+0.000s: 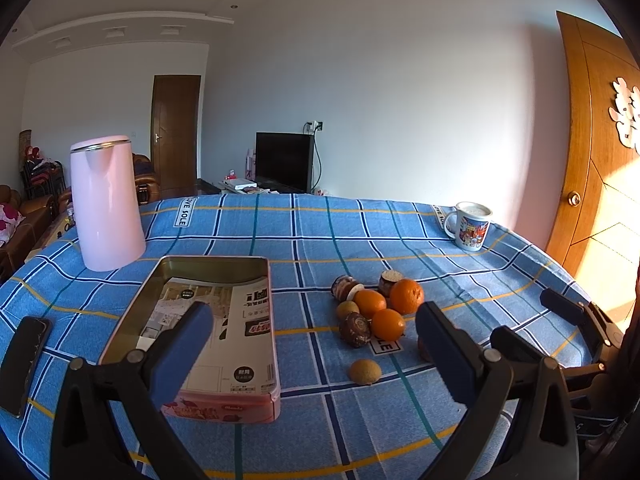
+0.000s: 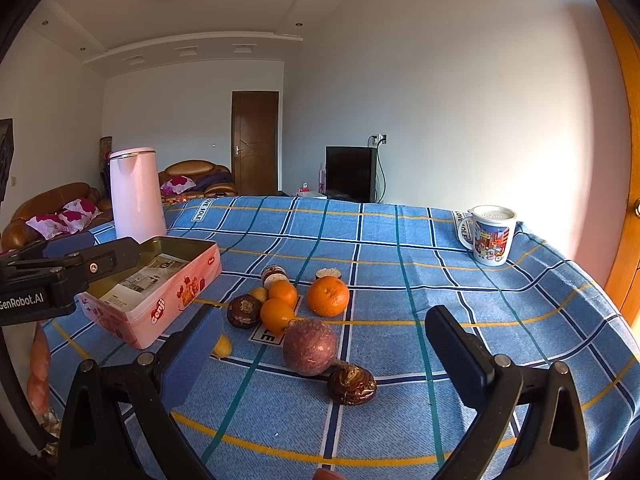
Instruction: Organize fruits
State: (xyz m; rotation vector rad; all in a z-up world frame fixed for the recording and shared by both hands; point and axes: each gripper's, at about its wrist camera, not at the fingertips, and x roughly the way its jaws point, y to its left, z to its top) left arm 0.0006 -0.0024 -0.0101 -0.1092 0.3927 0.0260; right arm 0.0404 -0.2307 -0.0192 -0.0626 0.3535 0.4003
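A pile of fruit lies mid-table: three oranges (image 1: 406, 296) (image 2: 327, 295), dark brown round fruits (image 1: 355, 329) (image 2: 351, 385), small yellow-brown fruits (image 1: 364, 371) and a purple round fruit (image 2: 310, 346). An open pink tin (image 1: 208, 332) (image 2: 160, 280) with paper inside stands left of the pile. My left gripper (image 1: 316, 344) is open and empty, above the near table edge between tin and fruit. My right gripper (image 2: 326, 352) is open and empty, with the purple fruit between its fingers' line of sight. It also shows in the left wrist view (image 1: 576, 312).
A pink kettle (image 1: 106, 204) (image 2: 138, 194) stands at the back left of the blue checked tablecloth (image 1: 360, 240). A printed mug (image 1: 472, 225) (image 2: 491, 235) stands at the back right. A black phone (image 1: 24, 356) lies at the left edge. A wooden door (image 1: 596, 152) is right.
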